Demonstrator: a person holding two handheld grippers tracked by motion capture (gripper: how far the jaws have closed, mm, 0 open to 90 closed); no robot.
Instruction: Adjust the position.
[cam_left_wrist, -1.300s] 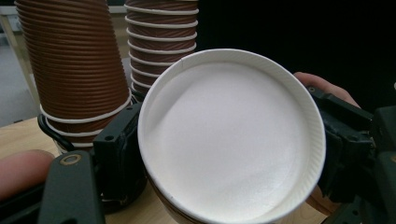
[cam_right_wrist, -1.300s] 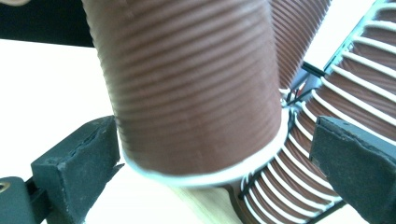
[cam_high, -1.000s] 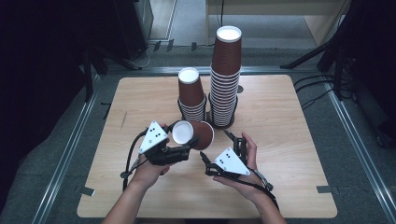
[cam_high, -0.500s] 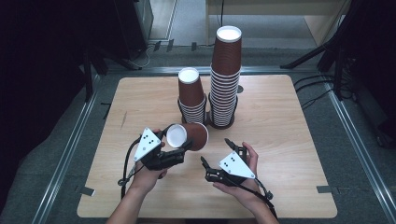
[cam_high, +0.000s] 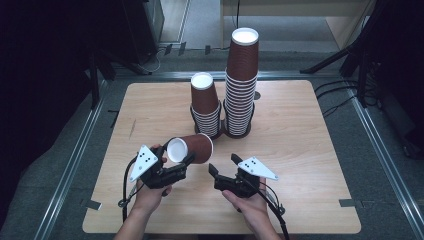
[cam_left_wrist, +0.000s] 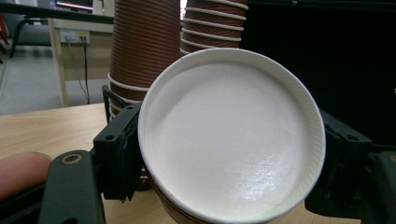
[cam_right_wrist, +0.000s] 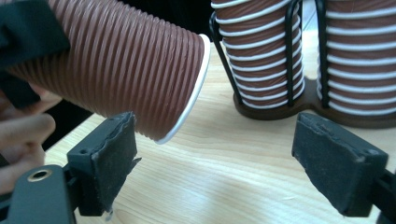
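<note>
A brown ribbed paper cup (cam_high: 196, 148) lies on its side just above the wooden table (cam_high: 300, 150). My left gripper (cam_high: 182, 160) is shut on its narrow base end. In the left gripper view the cup's white base (cam_left_wrist: 229, 140) faces the camera, with a black pad on each side. My right gripper (cam_high: 223, 164) hovers to the right of the cup's mouth. Its jaws have just been closing but stand apart, nothing between them. From the right gripper (cam_right_wrist: 215, 144) view, the cup's white rim (cam_right_wrist: 194, 88) hangs above its left pad (cam_right_wrist: 109, 158).
Two stacks of upside-down brown cups stand in a dark wire holder (cam_high: 220, 132) behind the grippers: a short stack (cam_high: 205, 102) and a tall stack (cam_high: 241, 75). Bare wood lies to the right and along the front edge. Dark floor and cables surround the table.
My left hand has sunk and drifted left, toward the person, carrying the cup, which now lies flatter with its mouth to the right. The right hand has barely shifted.
</note>
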